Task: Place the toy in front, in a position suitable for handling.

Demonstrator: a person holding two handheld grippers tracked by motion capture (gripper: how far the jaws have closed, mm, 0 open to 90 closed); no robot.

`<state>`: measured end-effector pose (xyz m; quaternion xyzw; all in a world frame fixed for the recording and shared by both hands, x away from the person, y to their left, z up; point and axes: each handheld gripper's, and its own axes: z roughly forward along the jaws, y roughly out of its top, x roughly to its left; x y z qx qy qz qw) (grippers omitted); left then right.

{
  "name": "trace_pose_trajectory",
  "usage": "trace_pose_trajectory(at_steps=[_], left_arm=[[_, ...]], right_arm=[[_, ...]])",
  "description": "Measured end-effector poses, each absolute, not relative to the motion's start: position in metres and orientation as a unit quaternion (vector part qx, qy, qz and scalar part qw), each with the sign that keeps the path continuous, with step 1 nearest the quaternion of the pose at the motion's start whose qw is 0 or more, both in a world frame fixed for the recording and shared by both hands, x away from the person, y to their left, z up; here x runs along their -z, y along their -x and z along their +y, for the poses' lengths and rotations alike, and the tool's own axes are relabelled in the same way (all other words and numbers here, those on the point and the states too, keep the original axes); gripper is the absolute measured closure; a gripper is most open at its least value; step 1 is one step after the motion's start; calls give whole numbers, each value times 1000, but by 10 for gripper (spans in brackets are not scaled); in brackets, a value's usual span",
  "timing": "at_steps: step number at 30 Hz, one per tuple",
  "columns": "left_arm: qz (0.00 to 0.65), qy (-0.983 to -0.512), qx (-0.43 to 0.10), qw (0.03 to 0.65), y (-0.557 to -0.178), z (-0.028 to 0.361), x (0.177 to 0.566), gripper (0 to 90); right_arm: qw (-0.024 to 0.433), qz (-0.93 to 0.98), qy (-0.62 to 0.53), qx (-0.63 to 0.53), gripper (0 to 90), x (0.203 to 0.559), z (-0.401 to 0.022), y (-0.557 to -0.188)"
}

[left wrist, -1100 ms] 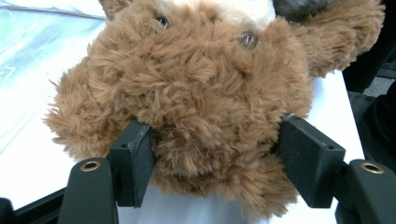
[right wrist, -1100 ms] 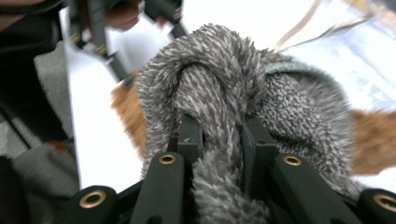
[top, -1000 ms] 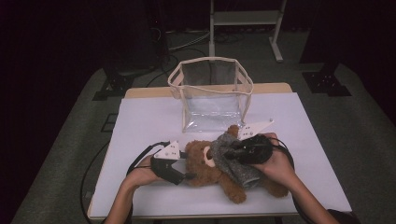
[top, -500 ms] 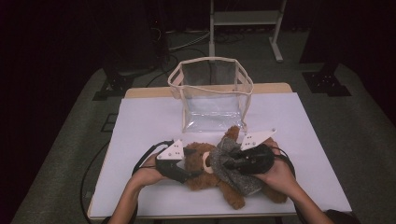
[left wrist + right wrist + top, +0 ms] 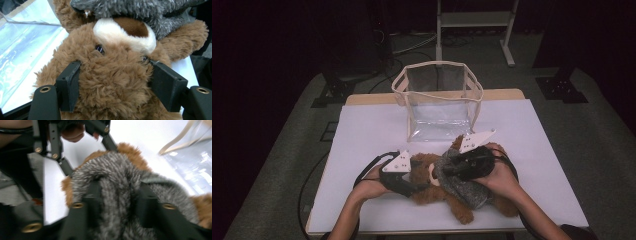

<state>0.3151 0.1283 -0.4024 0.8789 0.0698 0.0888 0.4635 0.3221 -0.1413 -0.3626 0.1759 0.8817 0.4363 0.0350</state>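
Brown plush fills the space between the left tongs (image 5: pixel 113 82): they are clenched on the head of a fluffy brown teddy bear (image 5: pixel 432 180), one black jaw sunk into the fur at each side of its face, just below the eyes and the cream muzzle. In the high view the left tongs (image 5: pixel 414 184) come at the bear from the left, with the person's left hand (image 5: pixel 372 182) behind them.

The right tongs (image 5: pixel 117 195) have just been opening a little, yet a fold of the grey fuzzy knitted garment (image 5: pixel 117 170) that the bear wears is still between the jaws and the pads lie against it, so they are grasping the grey fabric. From above, the right tongs (image 5: pixel 457 167) sit over the bear's chest, the right hand (image 5: pixel 499 175) cupped round them from the right.

The bear lies on its back on the white tabletop (image 5: pixel 372 125), near the front edge, head towards the left. Just behind it stands a clear plastic bag with cream edging (image 5: pixel 439 100), upright and open at the top, close to the bear's upper paw. A black cable (image 5: pixel 367 167) loops round the left wrist.
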Motion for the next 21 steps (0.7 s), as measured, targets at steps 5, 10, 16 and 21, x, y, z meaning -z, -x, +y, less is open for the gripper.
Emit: trace_pose_trajectory(at_steps=[5,10,16,21], left_arm=[[68,-876,-85,469,-315,128,403,295],[69,-877,-86,467,-315,129,403,293],[60,-882,-89,459,-314,129,399,279],[48,-873,-86,477,-319,128,388,261]], right_arm=[[35,880,-197,-432,732,366,-156,-320],[72,875,-211,-429,741,354,-172,-316],[99,862,-254,-428,742,347,-196,-323],[83,860,-266,-427,741,357,-186,-333]])
